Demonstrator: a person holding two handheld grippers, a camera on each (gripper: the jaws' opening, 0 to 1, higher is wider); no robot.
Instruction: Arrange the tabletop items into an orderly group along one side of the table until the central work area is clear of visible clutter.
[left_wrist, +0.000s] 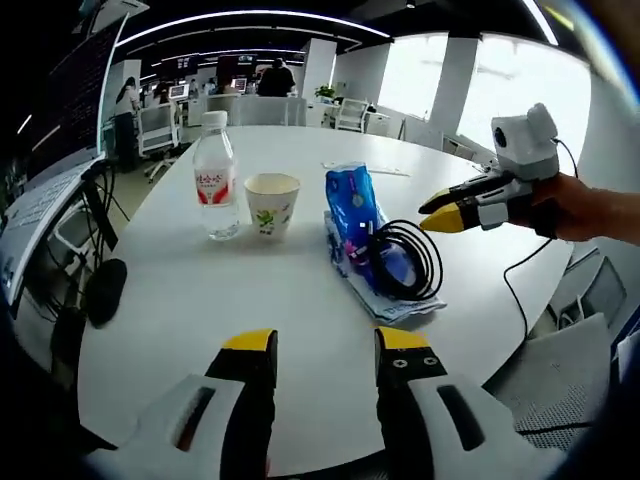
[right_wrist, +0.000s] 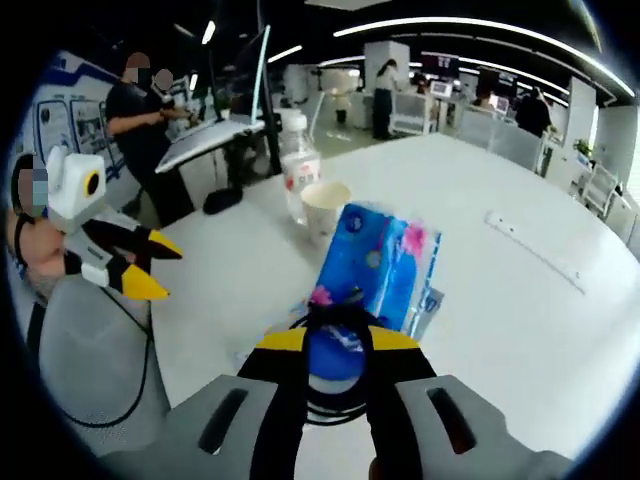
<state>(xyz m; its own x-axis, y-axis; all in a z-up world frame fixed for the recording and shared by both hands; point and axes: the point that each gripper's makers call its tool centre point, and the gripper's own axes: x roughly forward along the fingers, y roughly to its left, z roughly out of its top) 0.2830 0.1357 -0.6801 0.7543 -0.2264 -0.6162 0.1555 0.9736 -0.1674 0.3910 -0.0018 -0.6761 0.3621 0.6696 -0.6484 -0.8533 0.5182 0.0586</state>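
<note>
Left gripper view | bottle (left_wrist: 215, 178) red label, text unreadable | left gripper (left_wrist: 325, 345) jaws apart | right gripper (right_wrist: 338, 342) apart.

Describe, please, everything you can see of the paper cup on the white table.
The paper cup is a small off-white cup with a faint green leafy print on its side. It stands upright and open-topped on the white table; its inside cannot be seen. It sits just beside the clear water bottle, apparently not touching it, with the blue tissue pack on its other side. Neither gripper touches it.
</note>
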